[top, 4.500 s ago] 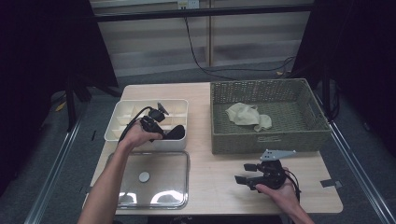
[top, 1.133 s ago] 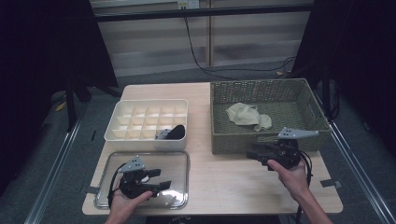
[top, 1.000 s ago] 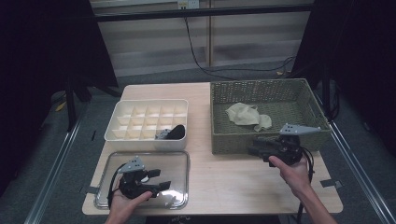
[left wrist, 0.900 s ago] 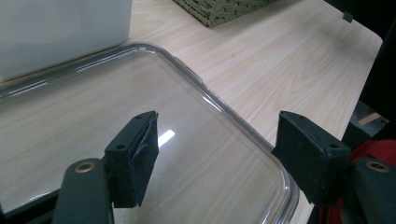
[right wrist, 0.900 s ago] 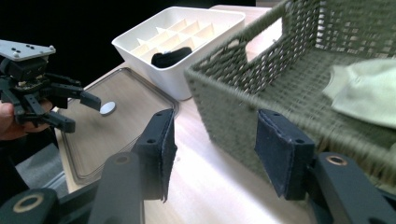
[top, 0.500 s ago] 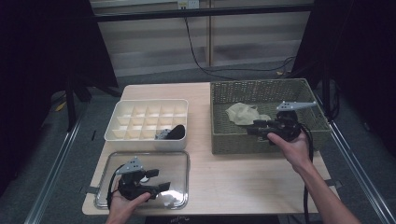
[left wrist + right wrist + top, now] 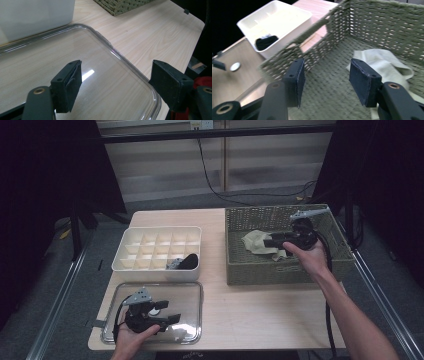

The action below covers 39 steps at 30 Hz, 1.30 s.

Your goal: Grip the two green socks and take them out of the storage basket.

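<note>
The right tongs [image 7: 274,240] hang released over the cloth [image 7: 256,241] in the basket [image 7: 280,270]; the left tongs [image 7: 172,318] gape above the clear lid [image 7: 192,292].

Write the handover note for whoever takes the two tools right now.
Left tool: open, nothing between the jaws, over the clear lid lying flat on the table's near left.
Right tool: open, empty, inside the wicker basket, aimed at the pale cloth.
White divided box: uncovered, with a dark item in a near right compartment.
Done: lid is off and set down.
Left, probably: grasp the cloth, take it to the box, refit the lid.
</note>
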Motion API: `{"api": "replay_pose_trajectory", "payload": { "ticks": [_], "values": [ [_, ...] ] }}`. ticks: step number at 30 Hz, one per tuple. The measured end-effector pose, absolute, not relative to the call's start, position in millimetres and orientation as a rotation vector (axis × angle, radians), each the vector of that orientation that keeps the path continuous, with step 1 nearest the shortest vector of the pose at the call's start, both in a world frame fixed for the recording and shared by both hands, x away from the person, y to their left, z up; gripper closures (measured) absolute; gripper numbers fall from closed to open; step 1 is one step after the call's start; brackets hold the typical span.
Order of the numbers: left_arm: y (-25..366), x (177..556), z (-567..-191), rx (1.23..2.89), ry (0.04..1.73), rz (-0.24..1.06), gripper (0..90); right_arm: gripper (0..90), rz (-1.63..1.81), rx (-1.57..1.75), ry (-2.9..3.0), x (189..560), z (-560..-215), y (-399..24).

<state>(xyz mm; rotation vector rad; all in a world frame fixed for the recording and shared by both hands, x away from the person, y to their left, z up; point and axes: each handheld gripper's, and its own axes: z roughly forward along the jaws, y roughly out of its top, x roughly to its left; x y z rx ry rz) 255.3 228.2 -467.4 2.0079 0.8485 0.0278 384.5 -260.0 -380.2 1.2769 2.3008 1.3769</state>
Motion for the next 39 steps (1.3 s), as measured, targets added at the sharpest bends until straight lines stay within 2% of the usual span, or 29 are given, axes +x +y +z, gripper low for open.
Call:
{"api": "replay_pose_trajectory", "payload": {
  "ticks": [16,24,39],
  "values": [
    [234.7,255.8,-467.3,1.999,0.863,0.025,25.0,50.3,1.163,1.368,2.39,444.3,-402.7,-260.7],
    [238.4,256.4,-466.9,1.979,0.868,0.008,25.2,50.9,1.108,1.432,2.409,464.7,-408.2,-257.0],
    [237.6,258.7,-466.3,1.99,0.858,0.013,24.8,53.2,0.911,1.547,2.512,490.8,-442.9,-252.9]
  ]
}}
